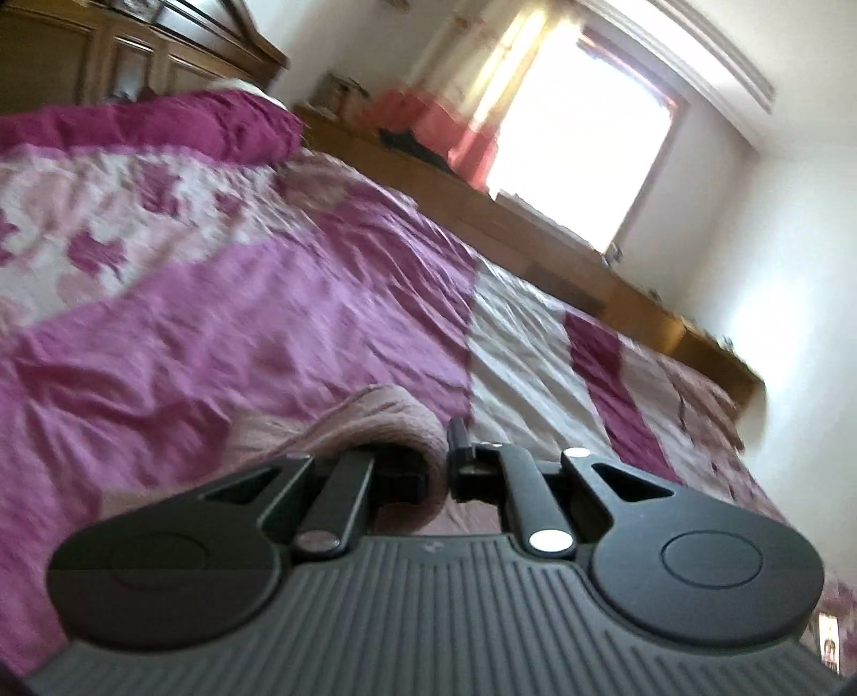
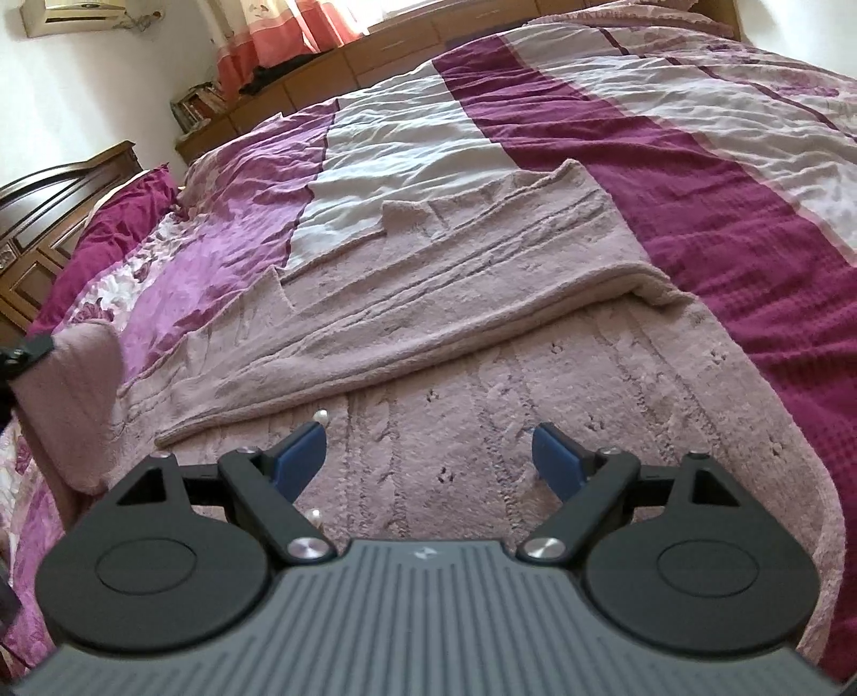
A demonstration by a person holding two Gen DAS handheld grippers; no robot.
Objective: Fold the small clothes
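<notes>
Left gripper: fingers drawn together, clamped on a raised fold of the pink knit garment. The cloth bunches between and just left of the fingertips and humps up above them. The view is blurred, so the exact contact line cannot be made out.

Right gripper: blue finger pads spread wide apart, nothing between them. Both pads hover just above the garment; whether they touch it cannot be told. Two small white pearl buttons sit just beside the left-hand pad, one at its tip and one nearer the gripper body.

Ahead of the right fingers the garment lies flat on the bedspread, with a folded-over layer running diagonally across it; the fold edge lies just beyond the fingertips. Far to the left of the right fingers, a corner of the same pink cloth is lifted off the bed, held by a dark clamp at the picture edge.

Beyond the garment: striped magenta, lilac and white bedspread, wrinkled. Further out, a low wooden cabinet along the wall, an orange curtain and a bright window. A dark wooden headboard stands to the far left.
</notes>
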